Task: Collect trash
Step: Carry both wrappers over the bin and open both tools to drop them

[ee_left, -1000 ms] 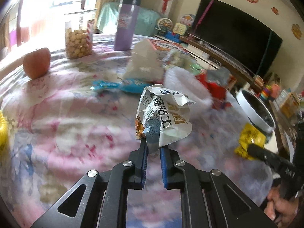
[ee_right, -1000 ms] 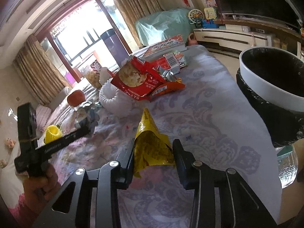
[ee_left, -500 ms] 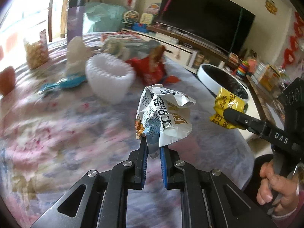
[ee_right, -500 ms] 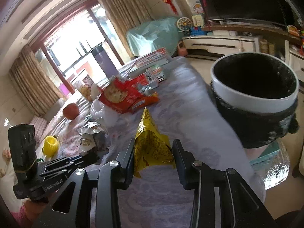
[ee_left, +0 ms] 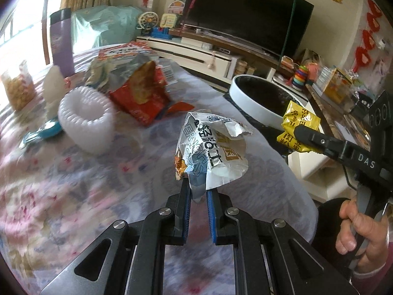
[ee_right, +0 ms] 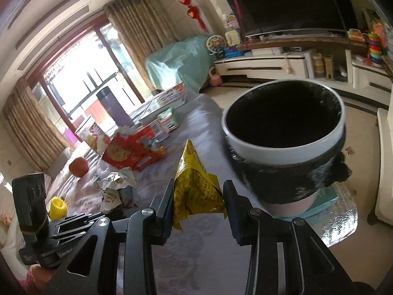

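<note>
My left gripper (ee_left: 197, 191) is shut on a crumpled white and silver wrapper (ee_left: 213, 152), held above the table's right part. My right gripper (ee_right: 197, 191) is shut on a yellow snack packet (ee_right: 194, 186), held near the table edge, just left of the trash bin (ee_right: 285, 132), a white-rimmed bin with a black liner. In the left wrist view the yellow packet (ee_left: 298, 127) hangs in the right gripper in front of the bin (ee_left: 255, 103). The white wrapper (ee_right: 115, 186) shows in the right wrist view too.
On the flowered tablecloth (ee_left: 73, 184) lie a red snack bag (ee_left: 145, 93), a white foam fruit net (ee_left: 86, 120), a blue wrapper (ee_left: 46, 130), a purple bottle (ee_left: 61, 41) and a jar of snacks (ee_left: 17, 88). An apple (ee_right: 78, 167) and yellow net (ee_right: 57, 206) sit further left.
Both grippers have swung towards the bin with their wrappers. The bin now looms larger and closer in the right wrist view.
</note>
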The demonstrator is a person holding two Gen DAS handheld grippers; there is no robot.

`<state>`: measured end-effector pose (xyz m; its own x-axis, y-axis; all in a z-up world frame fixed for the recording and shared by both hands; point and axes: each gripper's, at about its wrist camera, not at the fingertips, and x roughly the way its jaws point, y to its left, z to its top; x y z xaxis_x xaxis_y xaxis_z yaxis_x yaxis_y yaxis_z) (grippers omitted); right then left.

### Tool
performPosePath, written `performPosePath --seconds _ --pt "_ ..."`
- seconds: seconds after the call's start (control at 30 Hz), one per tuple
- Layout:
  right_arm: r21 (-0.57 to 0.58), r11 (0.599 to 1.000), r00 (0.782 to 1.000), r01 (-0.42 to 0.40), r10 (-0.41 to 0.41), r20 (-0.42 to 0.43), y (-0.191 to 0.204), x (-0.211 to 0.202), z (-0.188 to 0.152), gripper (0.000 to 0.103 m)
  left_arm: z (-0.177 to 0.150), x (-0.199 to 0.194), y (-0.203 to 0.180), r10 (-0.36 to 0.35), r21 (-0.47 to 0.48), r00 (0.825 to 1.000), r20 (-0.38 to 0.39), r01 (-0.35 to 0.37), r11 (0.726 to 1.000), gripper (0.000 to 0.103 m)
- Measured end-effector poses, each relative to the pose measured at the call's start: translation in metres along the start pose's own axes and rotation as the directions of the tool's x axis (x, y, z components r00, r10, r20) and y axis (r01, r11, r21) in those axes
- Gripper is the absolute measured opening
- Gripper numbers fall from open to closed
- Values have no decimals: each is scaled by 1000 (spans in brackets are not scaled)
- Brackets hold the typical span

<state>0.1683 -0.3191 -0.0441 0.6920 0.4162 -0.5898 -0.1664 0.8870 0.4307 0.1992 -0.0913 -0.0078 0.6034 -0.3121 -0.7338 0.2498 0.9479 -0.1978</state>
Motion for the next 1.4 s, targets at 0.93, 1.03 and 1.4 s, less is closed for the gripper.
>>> performPosePath --seconds 0.93,1.03,1.4 --pt "39 995 995 90 -92 48 -54 -16 43 38 54 52 -54 -51 119 999 -8 51 992 11" --pt "45 994 994 100 -102 38 -60 -13 48 38 63 58 -61 -60 132 998 -8 60 989 11" --pt "62 991 993 116 -118 31 -81 -7 71 38 98 91 -79 -64 180 998 -14 66 982 11"
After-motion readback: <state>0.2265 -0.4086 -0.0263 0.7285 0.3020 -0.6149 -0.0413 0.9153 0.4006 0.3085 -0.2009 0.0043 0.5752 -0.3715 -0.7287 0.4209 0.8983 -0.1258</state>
